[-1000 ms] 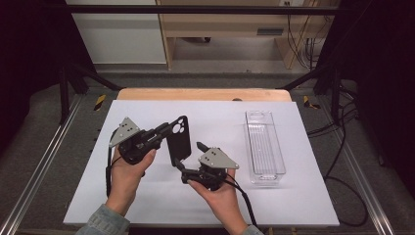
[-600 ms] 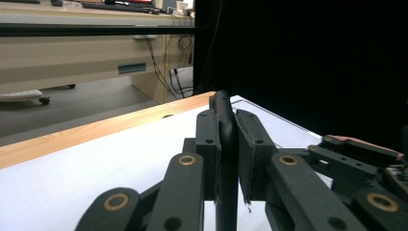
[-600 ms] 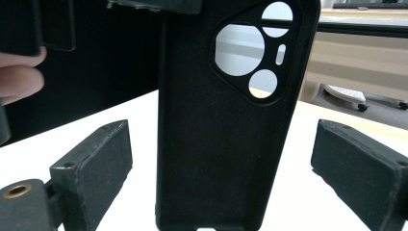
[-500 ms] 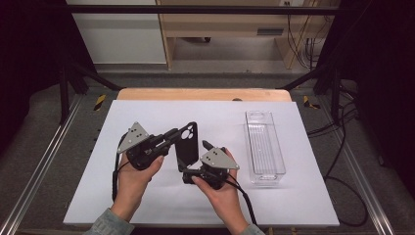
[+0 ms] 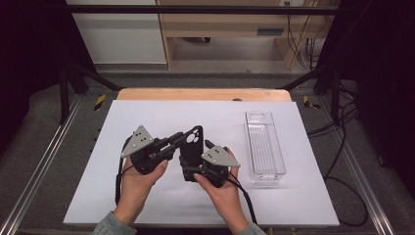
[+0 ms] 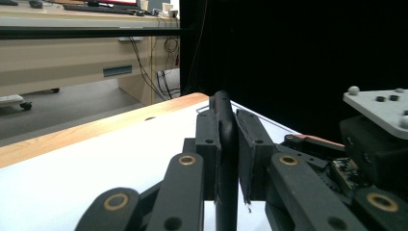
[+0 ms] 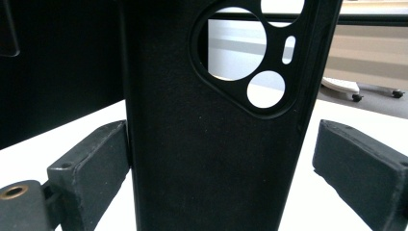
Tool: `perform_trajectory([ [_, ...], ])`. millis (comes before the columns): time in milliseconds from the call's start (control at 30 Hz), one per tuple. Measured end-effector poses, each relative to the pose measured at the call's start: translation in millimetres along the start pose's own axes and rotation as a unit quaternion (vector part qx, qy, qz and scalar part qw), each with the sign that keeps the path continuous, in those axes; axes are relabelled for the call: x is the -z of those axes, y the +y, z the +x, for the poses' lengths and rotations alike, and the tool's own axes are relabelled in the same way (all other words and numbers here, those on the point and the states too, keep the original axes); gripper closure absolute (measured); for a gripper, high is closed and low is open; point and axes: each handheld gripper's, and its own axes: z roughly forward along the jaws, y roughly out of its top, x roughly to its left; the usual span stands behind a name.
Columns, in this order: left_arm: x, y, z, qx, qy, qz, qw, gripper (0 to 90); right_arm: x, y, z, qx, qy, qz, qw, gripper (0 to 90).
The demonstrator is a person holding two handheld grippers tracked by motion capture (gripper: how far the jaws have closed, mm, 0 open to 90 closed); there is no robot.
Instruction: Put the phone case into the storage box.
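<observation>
A black phone case [image 5: 192, 145] with round camera cut-outs stands upright just above the white mat [image 5: 147, 117]. My left gripper [image 5: 182, 138] is shut on the case's upper edge; in the left gripper view the case [image 6: 226, 139] is edge-on, squeezed between both pads. My right gripper [image 5: 188, 171] is open at the case's lower end. In the right gripper view the case [image 7: 207, 144] rises between the jaws. The left pad [image 7: 96, 154] touches its edge and the right pad [image 7: 356, 163] stands apart from it.
A clear, long plastic tray [image 5: 264, 147] lies on the right part of the mat. The wooden table edge [image 5: 205, 94] runs along the back. Metal rails flank the table on both sides. The right gripper's grey plate [image 6: 380, 106] is close beside my left jaws.
The left gripper has carried the case slightly right and toward the person. The right gripper has moved up to the case, so its jaws now sit either side of the lower end.
</observation>
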Motion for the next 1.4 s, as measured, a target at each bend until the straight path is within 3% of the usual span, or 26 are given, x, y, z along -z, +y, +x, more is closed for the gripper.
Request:
perform_trajectory([
  [933, -8.6, -8.3, -13.8, -0.002, -0.020, 0.009, 0.9998, 80.4, 2.1, 1.9, -8.1, -0.032, 0.008, -0.013, 0.9994, 7.4],
  [1167, -8.8, -8.5, -15.0, 0.000, -0.021, 0.006, 0.9997, 80.3, 4.1, 3.6, -7.8, -0.037, 0.003, -0.020, 0.9991, 12.3],
  [1400, -9.0, -9.3, -14.2, 0.008, -0.023, 0.010, 0.9997, 80.1, 5.5, 4.7, -7.0, -0.038, 0.002, -0.009, 0.9992, 13.1],
])
